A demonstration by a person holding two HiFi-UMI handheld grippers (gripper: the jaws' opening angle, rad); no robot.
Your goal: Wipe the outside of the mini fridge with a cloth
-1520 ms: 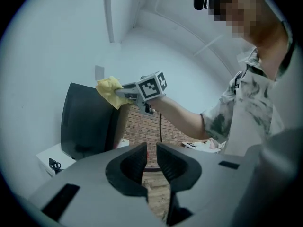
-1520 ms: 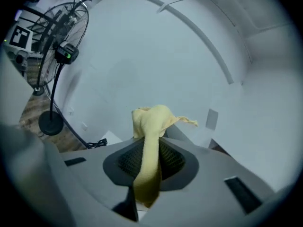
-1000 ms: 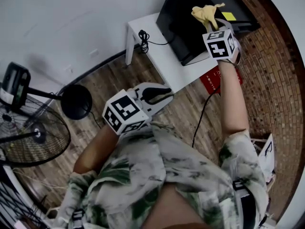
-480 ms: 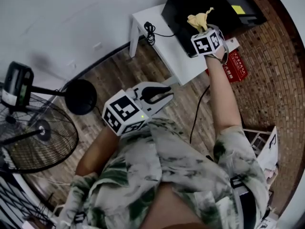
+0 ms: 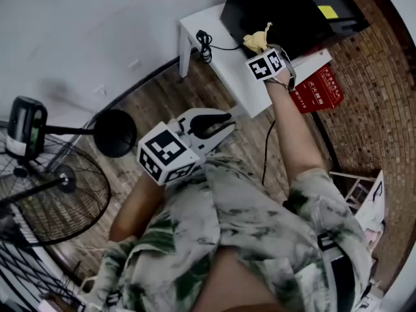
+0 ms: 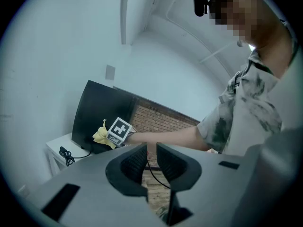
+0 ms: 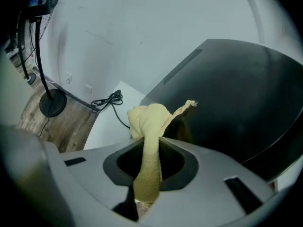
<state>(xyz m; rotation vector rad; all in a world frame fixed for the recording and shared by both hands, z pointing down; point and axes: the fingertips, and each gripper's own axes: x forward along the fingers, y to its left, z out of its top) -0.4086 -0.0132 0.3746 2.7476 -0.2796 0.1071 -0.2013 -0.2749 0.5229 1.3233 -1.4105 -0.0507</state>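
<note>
Any writing is hard to get: the red board (image 5: pixel 317 86) leaning under the white surface (image 5: pixel 224 67) carries pale print too small for us to read, and the yellow sticker (image 5: pixel 328 12) on the black mini fridge (image 5: pixel 292 8) is just a colour patch. The fridge runs off the top of the head view. The right tool (image 5: pixel 260 48) is clamped on the yellow cloth (image 7: pixel 147 122), which bunches right at the fridge's dark wall; we cannot tell if it touches. The right arm is stretched straight out. The left elbow is bent, and the left tool (image 6: pixel 150 156) sits close to the chest, jaws nearly together with nothing between them.
</note>
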